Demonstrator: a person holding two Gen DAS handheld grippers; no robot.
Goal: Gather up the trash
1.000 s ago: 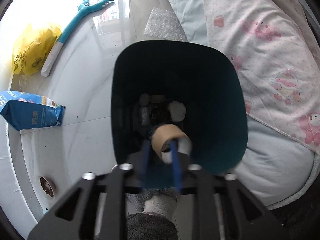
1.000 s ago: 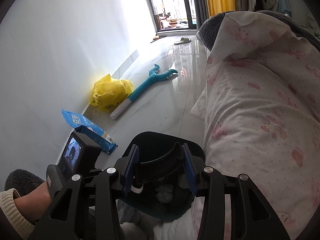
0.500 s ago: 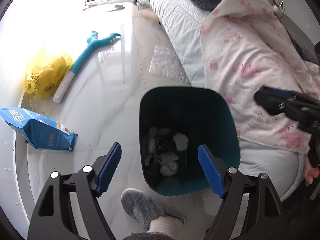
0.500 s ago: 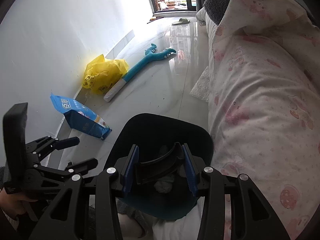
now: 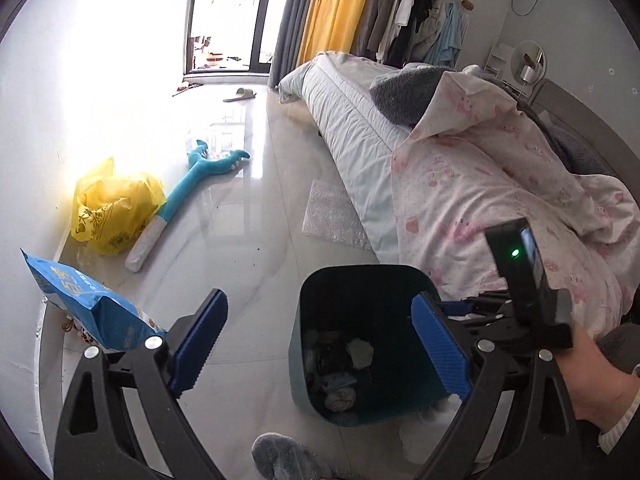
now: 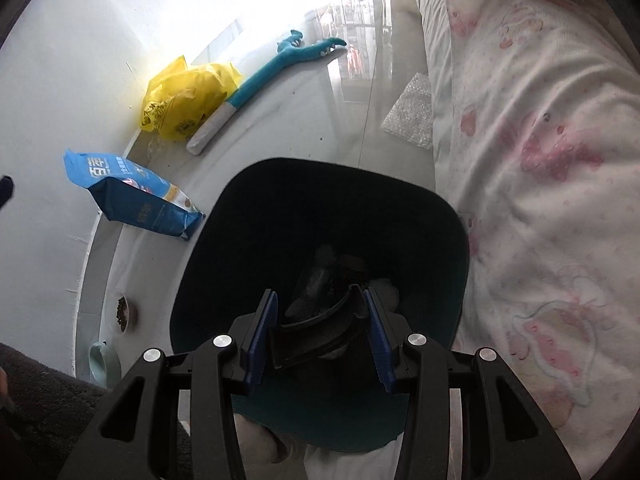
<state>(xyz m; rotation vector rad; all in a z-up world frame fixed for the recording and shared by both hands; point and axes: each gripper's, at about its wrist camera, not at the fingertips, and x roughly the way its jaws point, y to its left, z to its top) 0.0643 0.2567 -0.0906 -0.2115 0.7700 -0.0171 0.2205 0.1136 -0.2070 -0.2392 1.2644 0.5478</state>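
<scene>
Bedroom floor: teal bin [image 5: 304,352] holds wads, wrappers and scraps.

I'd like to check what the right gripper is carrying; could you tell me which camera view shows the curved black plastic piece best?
The right wrist view: the curved black plastic piece sits clamped in the right gripper, directly above the teal bin. In the left wrist view the piece itself cannot be made out.

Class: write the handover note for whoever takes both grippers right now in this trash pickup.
Left gripper: jaws opening, nothing between them.
Right gripper: shut on a curved black plastic piece, held over the bin's mouth.
Dark teal bin: on the floor beside the bed, several scraps already inside.
Left to do: drop the black piece in; the bubble wrap on the floor may be next.
</scene>
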